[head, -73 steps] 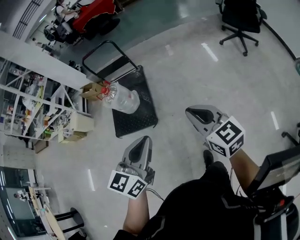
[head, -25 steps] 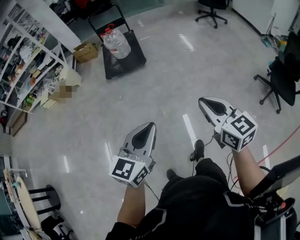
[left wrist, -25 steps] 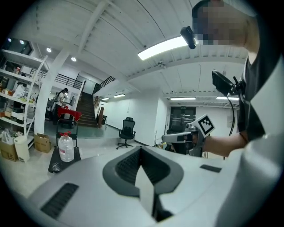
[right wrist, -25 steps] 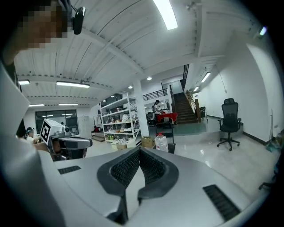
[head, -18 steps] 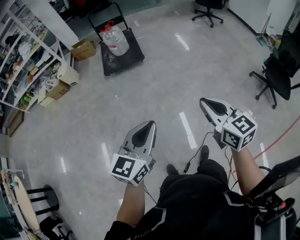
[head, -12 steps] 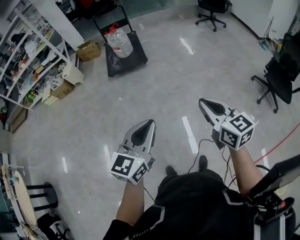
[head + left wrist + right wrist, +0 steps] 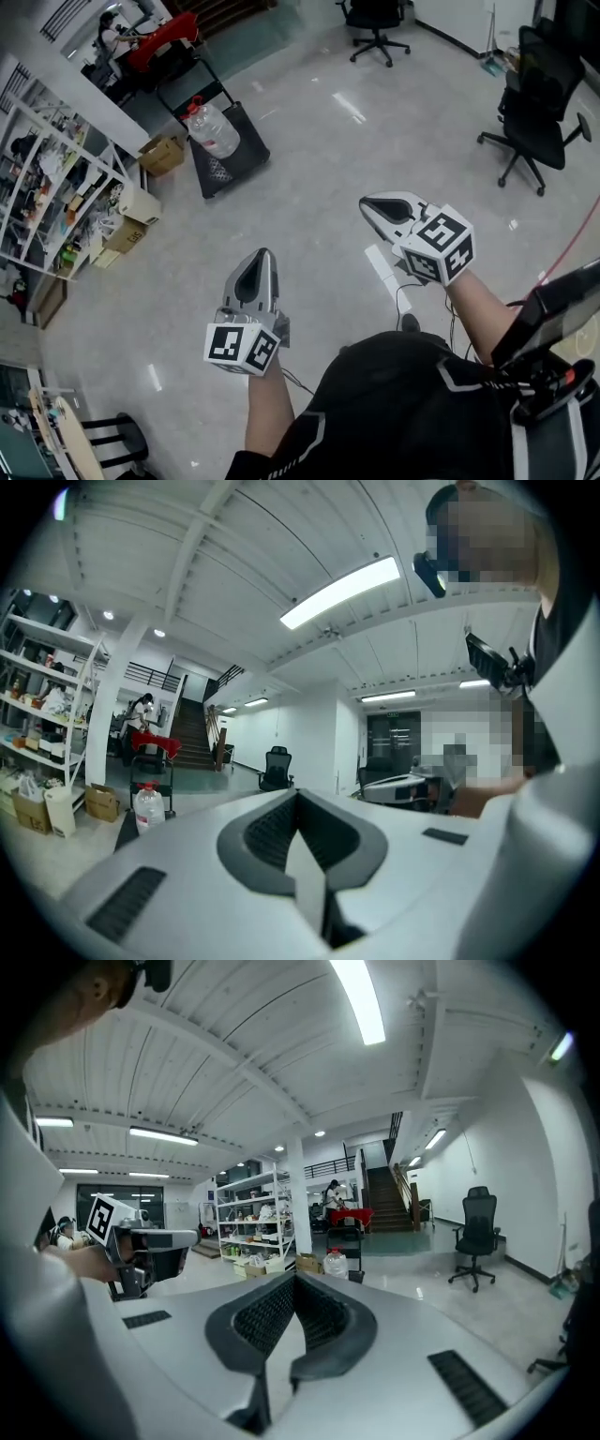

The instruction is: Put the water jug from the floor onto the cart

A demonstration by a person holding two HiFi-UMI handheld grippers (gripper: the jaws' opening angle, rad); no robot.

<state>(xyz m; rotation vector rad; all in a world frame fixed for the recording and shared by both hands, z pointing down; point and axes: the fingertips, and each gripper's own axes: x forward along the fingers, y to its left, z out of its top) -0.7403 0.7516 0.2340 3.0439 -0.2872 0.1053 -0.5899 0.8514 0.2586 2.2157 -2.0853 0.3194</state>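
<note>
A clear water jug (image 7: 214, 130) with a red cap stands upright on the black platform cart (image 7: 232, 161) far off at the upper left of the head view. The jug (image 7: 147, 807) also shows small at the left of the left gripper view, and the jug (image 7: 335, 1265) sits mid-distance in the right gripper view. My left gripper (image 7: 256, 265) is shut and holds nothing, well short of the cart. At the right, my right gripper (image 7: 371, 203) is shut and empty too. Both point roughly level over the bare floor.
White shelving (image 7: 52, 192) with cardboard boxes (image 7: 161, 156) lines the left wall beside the cart. Black office chairs (image 7: 532, 122) stand at the right and at the top (image 7: 373, 21). A person sits by a red-covered table (image 7: 157, 39) behind the cart. A cable (image 7: 401, 302) trails on the floor near my feet.
The view has swung, so the cart and jug sit lower and a little further left in the picture. Both grippers have drifted left and stayed shut, with the left one lower in frame.
</note>
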